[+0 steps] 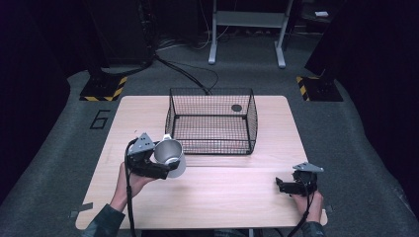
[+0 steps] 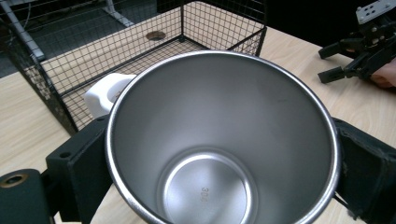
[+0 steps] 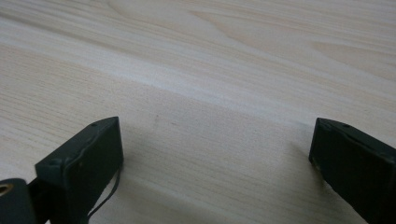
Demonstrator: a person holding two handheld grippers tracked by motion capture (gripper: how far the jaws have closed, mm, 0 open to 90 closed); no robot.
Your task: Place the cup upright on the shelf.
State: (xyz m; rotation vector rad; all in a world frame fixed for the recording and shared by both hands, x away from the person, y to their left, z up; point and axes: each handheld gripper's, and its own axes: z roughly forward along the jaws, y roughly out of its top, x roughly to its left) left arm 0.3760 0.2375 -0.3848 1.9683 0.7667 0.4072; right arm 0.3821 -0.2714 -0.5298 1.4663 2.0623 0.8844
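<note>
A steel cup with a white handle is held off the table, its mouth tipped toward the camera, just in front of the wire basket's near left corner. My left gripper is shut on the cup. In the left gripper view the cup sits between the two black jaws, and its white handle points toward the basket. My right gripper rests low over the table at the front right, open, with nothing between its jaws; in the right gripper view it frames bare wood.
A black wire basket stands at the middle back of the wooden table. A round hole in the tabletop shows through the basket's far right. Beyond the table are a grey floor and stand legs.
</note>
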